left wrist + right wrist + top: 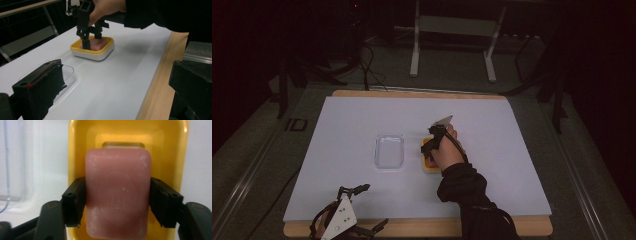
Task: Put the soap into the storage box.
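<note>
Your right claw is closed on the soap, a jaw touching each long side; the bar's long axis runs straight away from the claw. The soap lies in the yellow dish, just right of the clear lid. Your right hand points down, nearer. Your left claw rests wide open and empty at the surface's near edge.

We see a dim room: beyond the white-topped wooden table stands a pale metal frame, with dark cables on grey floor.
</note>
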Demonstrator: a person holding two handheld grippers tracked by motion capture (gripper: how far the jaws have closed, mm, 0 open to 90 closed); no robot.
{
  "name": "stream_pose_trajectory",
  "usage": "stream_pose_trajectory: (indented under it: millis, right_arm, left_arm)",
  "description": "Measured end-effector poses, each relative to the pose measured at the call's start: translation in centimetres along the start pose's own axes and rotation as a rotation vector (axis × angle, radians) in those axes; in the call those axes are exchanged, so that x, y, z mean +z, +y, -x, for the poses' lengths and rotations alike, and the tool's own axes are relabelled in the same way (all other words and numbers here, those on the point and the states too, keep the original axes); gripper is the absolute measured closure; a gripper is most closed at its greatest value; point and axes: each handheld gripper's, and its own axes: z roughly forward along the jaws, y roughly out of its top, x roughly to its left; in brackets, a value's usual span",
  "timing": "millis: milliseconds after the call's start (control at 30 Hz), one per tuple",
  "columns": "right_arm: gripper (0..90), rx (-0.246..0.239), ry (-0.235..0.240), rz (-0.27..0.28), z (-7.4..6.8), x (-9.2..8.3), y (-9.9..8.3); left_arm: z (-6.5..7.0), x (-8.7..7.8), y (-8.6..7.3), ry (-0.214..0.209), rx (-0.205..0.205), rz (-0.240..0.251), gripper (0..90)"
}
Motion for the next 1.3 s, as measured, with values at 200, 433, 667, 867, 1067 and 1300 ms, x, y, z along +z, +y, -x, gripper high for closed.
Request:
stream_pose_trajectory:
  millis: [200, 433, 667, 867, 1067, 1300]
  right_arm:
    - [26.4, -0.088, 0.055, 0.053, 0.6, -2.6, 0.0]
    - [22.5, -0.292, 0.139, 0.102, 1.7, -4.6, -0.9]
    - [24.0, -0.407, 0.212, 0.215, 3.5, -5.5, -2.3]
    - [24.0, -0.517, 0.218, 0.248, 4.7, -5.7, -3.5]
    - [26.1, -0.555, 0.219, 0.266, 6.1, -6.2, -4.6]
    - [23.2, -0.577, 0.249, 0.272, 7.9, -6.7, -6.1]
  left_arm:
    - [0.0, 0.0, 0.0, -0.001, 0.001, -0.004, 0.5]
    - [0.0, 0.1, 0.0, 0.001, 0.002, -0.008, 0.5]
    - [0.0, 0.2, 0.0, 0.001, 0.001, -0.009, 0.5]
    - [0.1, 0.2, -0.1, 0.005, 0.000, -0.011, 0.5]
    - [0.1, 0.2, -0.1, 0.003, 0.004, -0.015, 0.5]
    - [0.0, 0.2, -0.1, 0.005, 0.003, -0.015, 0.5]
